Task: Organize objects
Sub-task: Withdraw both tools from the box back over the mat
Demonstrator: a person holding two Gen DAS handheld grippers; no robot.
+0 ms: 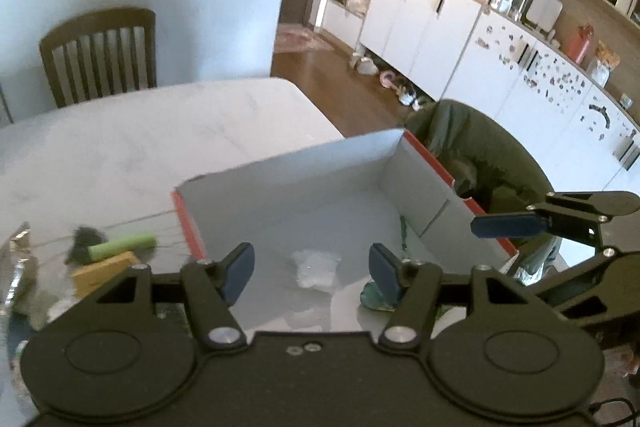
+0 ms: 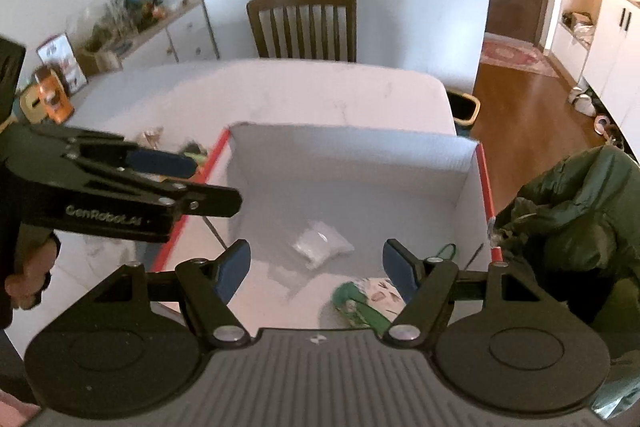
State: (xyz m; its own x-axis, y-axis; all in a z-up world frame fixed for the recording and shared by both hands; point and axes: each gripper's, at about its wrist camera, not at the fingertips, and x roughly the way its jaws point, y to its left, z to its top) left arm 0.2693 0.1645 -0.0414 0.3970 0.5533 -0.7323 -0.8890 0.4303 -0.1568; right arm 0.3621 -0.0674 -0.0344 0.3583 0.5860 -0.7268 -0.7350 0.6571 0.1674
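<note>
A white cardboard box (image 1: 416, 179) with red outer edges sat open on a pale table (image 1: 140, 143); both grippers hovered above it, pointing down into it. The left gripper (image 1: 312, 269) had its blue-padded fingers spread wide with nothing between them; the right gripper (image 2: 316, 269) was likewise spread and empty. Inside the box, a small clear plastic packet (image 2: 322, 245) lay on the floor near the middle; a green and white patterned pouch (image 2: 362, 301) lay at the near edge, partly hidden behind the right gripper's finger.

Outside the box, on the table to its left, lay a light green cylinder (image 1: 122, 245), touching a dark fuzzy object (image 1: 86, 241) too blurred to identify; a yellow block (image 1: 106, 273) sat just beside them, and crinkled silver foil (image 1: 18, 263) lay near the table edge.

A dark green jacket (image 2: 576, 215) was draped just beside the box's right side; a wooden chair (image 2: 302, 23) stood at the far end of the table. A hand (image 2: 28, 277) gripped the left gripper's handle.
</note>
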